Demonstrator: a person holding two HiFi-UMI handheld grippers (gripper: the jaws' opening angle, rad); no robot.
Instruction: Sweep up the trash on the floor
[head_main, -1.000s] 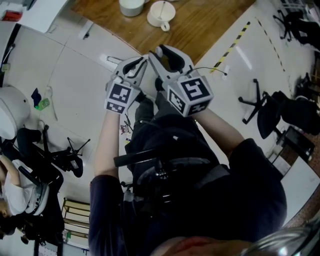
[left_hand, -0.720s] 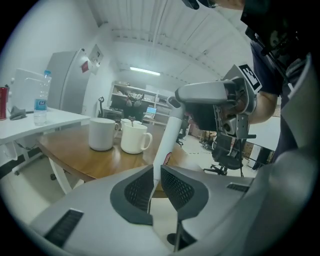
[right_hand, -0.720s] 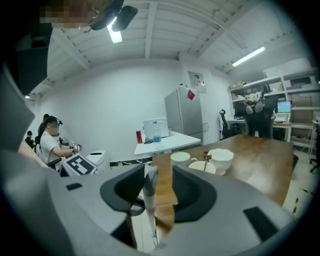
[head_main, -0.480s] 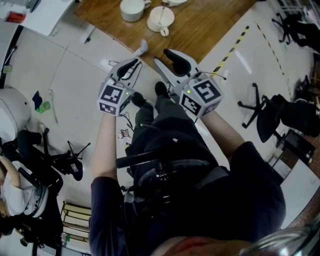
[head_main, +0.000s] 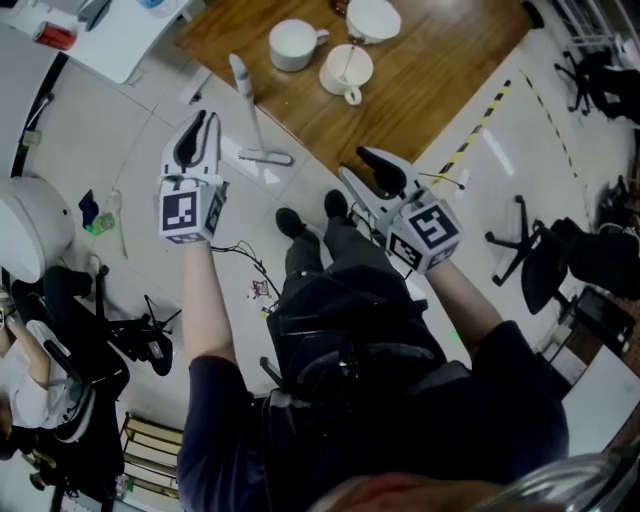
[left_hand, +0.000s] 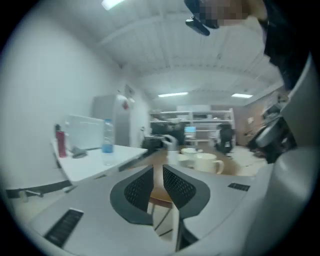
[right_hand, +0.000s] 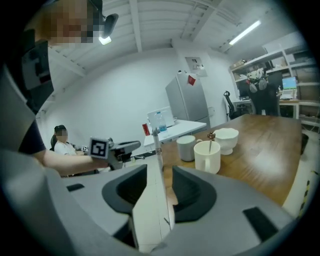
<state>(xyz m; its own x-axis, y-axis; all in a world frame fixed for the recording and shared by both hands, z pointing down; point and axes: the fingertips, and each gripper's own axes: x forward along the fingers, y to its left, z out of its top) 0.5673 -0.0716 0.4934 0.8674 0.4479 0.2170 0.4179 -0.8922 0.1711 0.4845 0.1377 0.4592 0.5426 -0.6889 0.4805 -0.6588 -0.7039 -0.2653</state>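
A pale, smooth floor (head_main: 130, 130) meets a brown wood-grain table (head_main: 430, 60); black-and-yellow striped tape (head_main: 470, 95) runs across the floor. A white broom (head_main: 250, 115) with a slim pole stands upright at the table's edge. The left gripper (left_hand: 157, 170), grey with mesh-textured pads, is beside the broom and clear of it. Its jaws have just been opening and show a narrow, empty gap. The right gripper (right_hand: 160, 172) is well apart from the broom, whose pole shows beyond its gap. Its jaws have just eased inward yet stand wide, gripping nothing. Each cube bears black-and-white square markers. Two white glazed mugs (head_main: 295, 45) sit on the table. Small trash (head_main: 260, 290) lies beside the person's legs.
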